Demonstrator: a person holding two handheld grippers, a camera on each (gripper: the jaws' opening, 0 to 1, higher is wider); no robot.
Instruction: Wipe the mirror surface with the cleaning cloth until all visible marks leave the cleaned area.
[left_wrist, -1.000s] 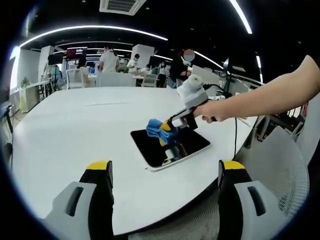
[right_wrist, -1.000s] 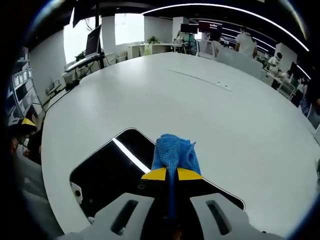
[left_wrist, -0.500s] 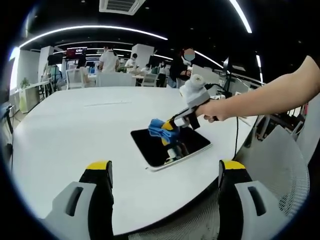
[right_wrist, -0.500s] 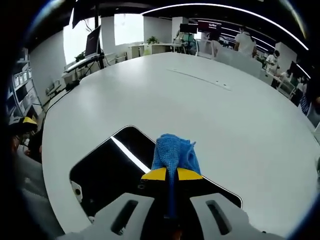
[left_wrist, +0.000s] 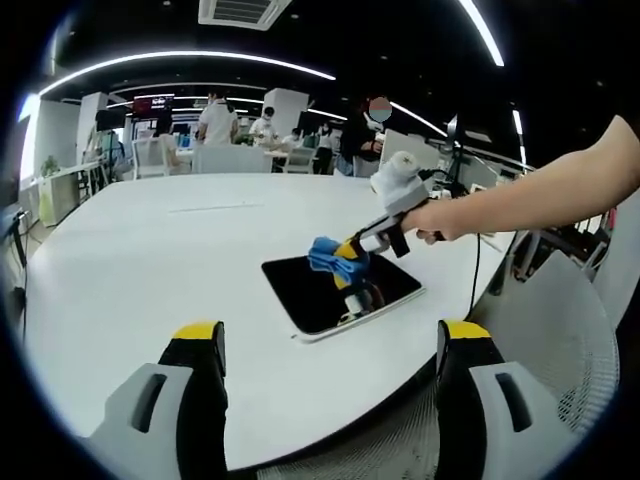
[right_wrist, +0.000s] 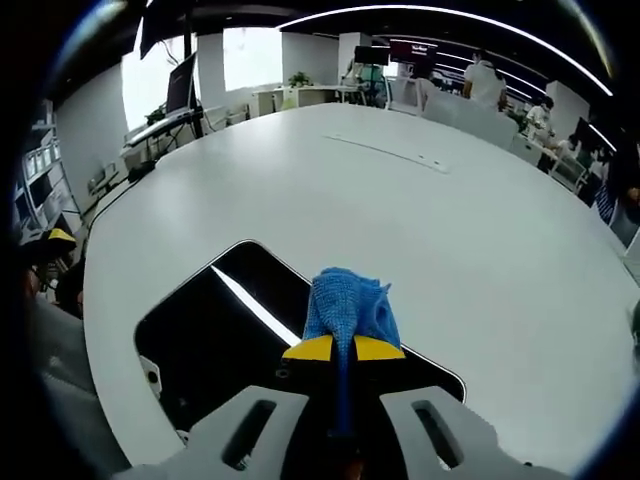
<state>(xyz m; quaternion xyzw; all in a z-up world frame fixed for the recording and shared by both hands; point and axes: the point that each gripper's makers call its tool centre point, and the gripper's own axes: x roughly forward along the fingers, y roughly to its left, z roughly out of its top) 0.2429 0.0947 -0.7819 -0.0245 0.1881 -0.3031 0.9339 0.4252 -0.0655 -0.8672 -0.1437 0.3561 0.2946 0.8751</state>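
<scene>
Open-plan office, dark ceiling with light strips, people (left_wrist: 216, 120) standing at the far desks. Nearer, a broad white table (left_wrist: 140, 260) carries the mirror (left_wrist: 340, 293), a dark rectangle lying flat near the table edge.

From the left gripper view, the left gripper (left_wrist: 330, 350) hangs off the near edge of the table, its yellow-tipped jaws spread wide with nothing between them. The mirror lies ahead of it, well apart. The right gripper (left_wrist: 352, 250) comes in from the right, held in a hand (left_wrist: 435, 218), and reaches over the mirror.

From the right gripper view, the right gripper (right_wrist: 342, 349) has its jaws pressed together on the blue cloth (right_wrist: 347, 305), which bunches up just beyond the tips. The cloth sits over the mirror (right_wrist: 220, 335); whether it touches the glass cannot be told. A bright ceiling strip reflects across the mirror to the left of the cloth.
</scene>
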